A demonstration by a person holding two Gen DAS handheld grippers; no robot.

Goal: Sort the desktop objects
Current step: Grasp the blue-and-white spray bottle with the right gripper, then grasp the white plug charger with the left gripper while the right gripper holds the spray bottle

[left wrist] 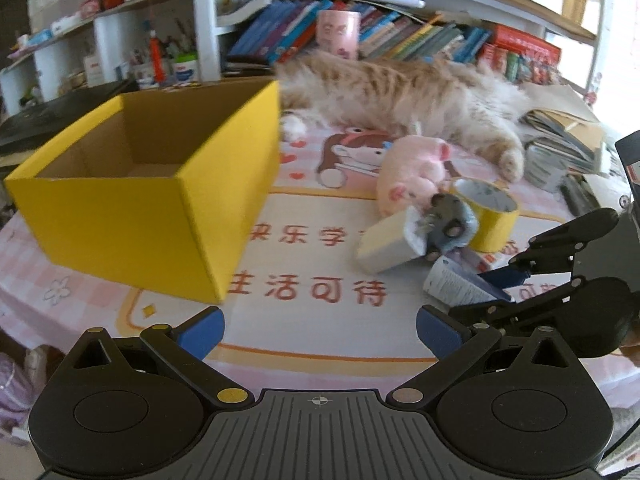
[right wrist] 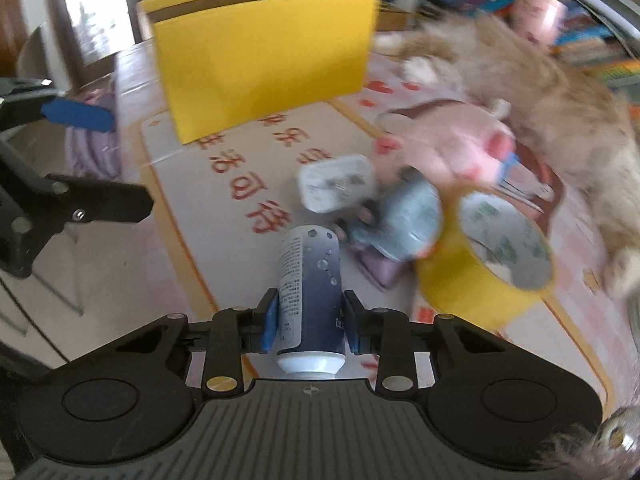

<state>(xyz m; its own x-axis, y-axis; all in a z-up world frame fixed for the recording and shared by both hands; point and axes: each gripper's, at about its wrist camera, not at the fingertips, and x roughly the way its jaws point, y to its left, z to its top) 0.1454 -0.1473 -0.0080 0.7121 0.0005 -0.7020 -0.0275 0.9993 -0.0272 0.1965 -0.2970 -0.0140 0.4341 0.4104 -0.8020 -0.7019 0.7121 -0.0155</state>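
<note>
My right claw (right wrist: pixel 309 322) is clamped on a dark blue tube with a white label (right wrist: pixel 310 280) – the left claw (left wrist: pixel 320 330) hangs wide apart over the pink printed desk mat (left wrist: pixel 320 320). Further back sit a yellow tape roll (right wrist: pixel 486 276), pink plush pig (left wrist: pixel 416 172), open yellow cardboard box (left wrist: pixel 132 216) and a sprawled ginger cat (left wrist: pixel 420 96).

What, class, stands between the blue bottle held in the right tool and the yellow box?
Nothing visible. The right tool grips the blue bottle; only bare printed mat lies between it and the yellow box. The white charger sits just right of that path.
</note>
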